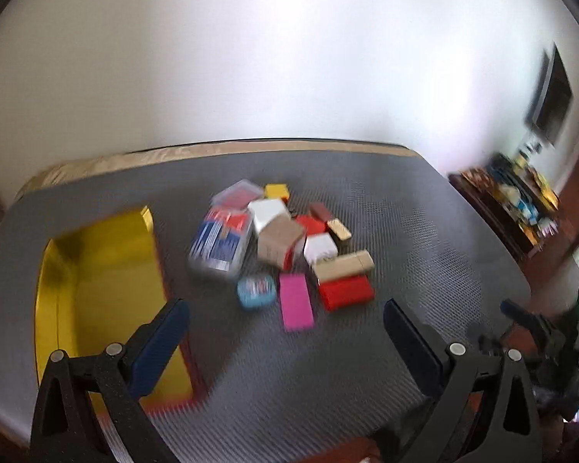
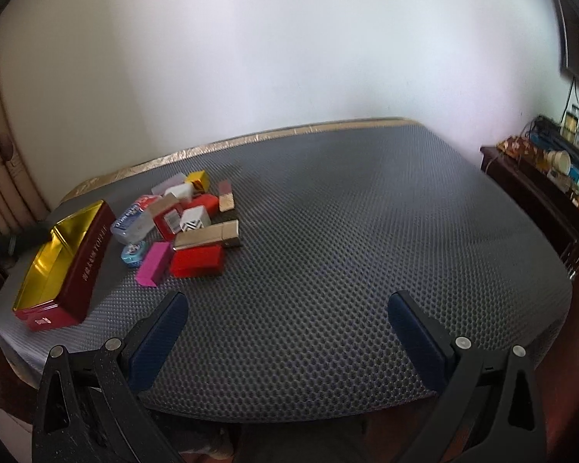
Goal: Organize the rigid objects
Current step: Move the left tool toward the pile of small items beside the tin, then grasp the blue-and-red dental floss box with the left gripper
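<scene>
A heap of several small boxes lies on the grey mat: a pink box (image 1: 295, 306) (image 2: 154, 263), a red box (image 1: 345, 292) (image 2: 197, 260), a gold box (image 1: 343, 265) (image 2: 208, 234), a blue round tin (image 1: 256, 291) (image 2: 134, 253) and a clear plastic case (image 1: 222, 245) (image 2: 133, 223). An open red tin with a gold inside (image 1: 96, 289) (image 2: 63, 266) stands left of the heap. My left gripper (image 1: 287, 333) hovers open just in front of the pink box. My right gripper (image 2: 287, 326) is open over bare mat, well right of the heap. Both hold nothing.
The grey honeycomb mat (image 2: 347, 239) covers a table against a white wall. A dark cabinet (image 2: 540, 193) cluttered with items stands at the right. The other gripper's body (image 1: 536, 335) shows at the right edge of the left wrist view.
</scene>
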Action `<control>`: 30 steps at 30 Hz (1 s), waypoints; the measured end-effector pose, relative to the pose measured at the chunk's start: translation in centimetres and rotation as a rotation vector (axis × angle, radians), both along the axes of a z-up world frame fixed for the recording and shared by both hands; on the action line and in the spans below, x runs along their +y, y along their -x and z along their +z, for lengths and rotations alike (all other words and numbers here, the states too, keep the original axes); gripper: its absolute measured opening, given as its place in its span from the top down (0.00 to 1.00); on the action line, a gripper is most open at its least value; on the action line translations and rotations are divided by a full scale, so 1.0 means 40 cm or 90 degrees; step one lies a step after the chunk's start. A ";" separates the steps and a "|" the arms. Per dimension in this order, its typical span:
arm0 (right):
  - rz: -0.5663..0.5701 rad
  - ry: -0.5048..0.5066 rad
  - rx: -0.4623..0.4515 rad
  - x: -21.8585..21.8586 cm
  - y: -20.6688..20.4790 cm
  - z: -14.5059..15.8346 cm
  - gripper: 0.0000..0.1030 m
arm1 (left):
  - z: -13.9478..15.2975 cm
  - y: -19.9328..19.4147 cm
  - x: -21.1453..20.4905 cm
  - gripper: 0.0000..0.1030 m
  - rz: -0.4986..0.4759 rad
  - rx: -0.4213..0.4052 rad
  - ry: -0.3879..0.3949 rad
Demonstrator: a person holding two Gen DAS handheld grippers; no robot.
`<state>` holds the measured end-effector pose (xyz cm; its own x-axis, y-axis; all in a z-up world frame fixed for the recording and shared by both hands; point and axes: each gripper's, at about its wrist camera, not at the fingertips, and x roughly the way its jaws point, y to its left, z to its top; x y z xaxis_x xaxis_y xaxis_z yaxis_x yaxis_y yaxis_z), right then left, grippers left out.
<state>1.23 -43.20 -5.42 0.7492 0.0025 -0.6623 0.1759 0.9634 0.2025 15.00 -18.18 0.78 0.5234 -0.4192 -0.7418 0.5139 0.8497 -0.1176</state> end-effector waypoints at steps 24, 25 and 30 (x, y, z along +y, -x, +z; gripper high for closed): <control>-0.034 -0.033 0.077 -0.031 -0.018 -0.039 0.00 | -0.193 -0.373 -0.049 0.00 -0.168 0.152 -0.168; -0.033 -0.033 0.078 -0.027 -0.020 -0.041 0.00 | -0.199 -0.379 -0.050 0.00 -0.170 0.157 -0.164; -0.026 -0.038 0.095 -0.018 -0.029 -0.055 0.00 | -0.241 -0.408 -0.049 0.05 -0.173 0.207 -0.135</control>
<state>2.41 -43.91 -7.60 0.6430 0.0166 -0.7657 0.2470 0.9419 0.2278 31.31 -20.13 -8.84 0.1428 -0.3303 -0.9330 0.6862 0.7124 -0.1472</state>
